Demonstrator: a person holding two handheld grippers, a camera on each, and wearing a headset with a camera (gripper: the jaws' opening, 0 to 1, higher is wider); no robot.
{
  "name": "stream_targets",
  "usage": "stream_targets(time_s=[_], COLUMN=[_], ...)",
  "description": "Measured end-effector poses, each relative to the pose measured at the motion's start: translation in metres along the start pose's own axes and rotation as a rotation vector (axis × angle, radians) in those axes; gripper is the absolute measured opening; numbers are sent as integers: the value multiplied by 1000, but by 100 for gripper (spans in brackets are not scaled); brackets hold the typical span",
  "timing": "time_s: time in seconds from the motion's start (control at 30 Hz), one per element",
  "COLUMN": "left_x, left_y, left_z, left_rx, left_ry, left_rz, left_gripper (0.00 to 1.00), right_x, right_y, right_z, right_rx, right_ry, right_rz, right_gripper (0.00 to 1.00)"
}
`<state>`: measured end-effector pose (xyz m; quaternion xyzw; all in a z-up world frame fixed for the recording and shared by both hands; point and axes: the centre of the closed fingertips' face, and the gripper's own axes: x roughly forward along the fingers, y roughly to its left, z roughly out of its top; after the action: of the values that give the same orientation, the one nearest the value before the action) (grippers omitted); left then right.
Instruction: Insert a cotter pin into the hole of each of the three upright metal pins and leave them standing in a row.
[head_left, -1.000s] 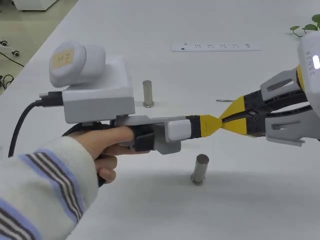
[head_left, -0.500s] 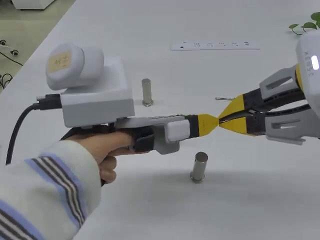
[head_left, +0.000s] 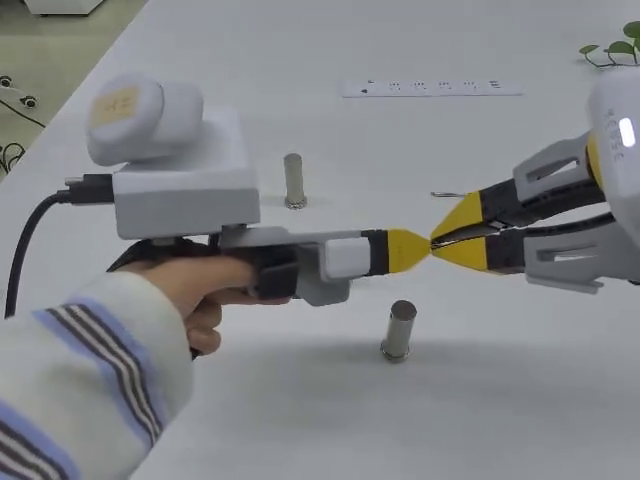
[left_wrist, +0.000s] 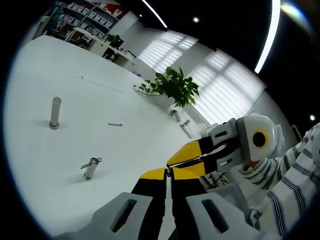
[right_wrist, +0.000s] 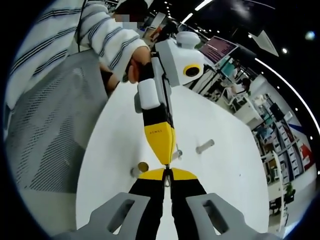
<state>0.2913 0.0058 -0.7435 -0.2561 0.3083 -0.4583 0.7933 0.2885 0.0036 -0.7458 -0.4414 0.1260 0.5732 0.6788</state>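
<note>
white table (head_left: 520, 400) under both tools. left gripper (head_left: 422, 250) and right gripper (head_left: 440, 243) meet tip to tip, each pair of fingers pressed closed; anything pinched is too small to tell. one metal pin (head_left: 400, 330) stands just nearside of the fingertips, another metal pin (head_left: 293, 181) beyond the left fingers. a loose cotter pin (head_left: 448, 194) lies past the right fingertips.

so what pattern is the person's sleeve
The sleeve is cream with blue and dark brown stripes, clearest in the head view.

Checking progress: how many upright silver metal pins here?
3 upright silver metal pins: that far one, a near one, and, in the left gripper view, one holding a cotter pin.
</note>
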Motion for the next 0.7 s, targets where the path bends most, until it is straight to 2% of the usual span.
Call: stream_targets(time_s=[0.1,0.17,0.23,0.33,0.37,0.47,0.53,0.6,0.7], left_x=[-1,-4,-6,-10,-12,-16,-18,-20,-22], left_y=[2,4,5,5,2,-4,-8,-12,-16], left_z=[0,-1,-1,-2,0,1,1,0,-3], left_rx=[-5,-2,3,26,65,139,199,241,316], left_ry=[-3,-4,-3,-3,-7,-7,-5,-4,1], left_rz=[4,7,7,5,-15,-49,-70,-91,-113], left_gripper=[0,0,0,0,0,0,0,0,0], right_x=[1,0,-2,-3,-2,-2,-3,-4,-4], right_y=[2,0,0,0,1,7,5,8,15], right_z=[0,0,1,-3,-3,-3,-2,-1,2], right_rx=[27,43,66,155,170,279,315,377,426], right_ry=[-8,-19,-34,-61,-65,-108,-134,-160,-186], right_rz=[4,-5,-6,17,22,71,72,103,144], right_gripper=[7,15,18,18,19,22,22,22,22])
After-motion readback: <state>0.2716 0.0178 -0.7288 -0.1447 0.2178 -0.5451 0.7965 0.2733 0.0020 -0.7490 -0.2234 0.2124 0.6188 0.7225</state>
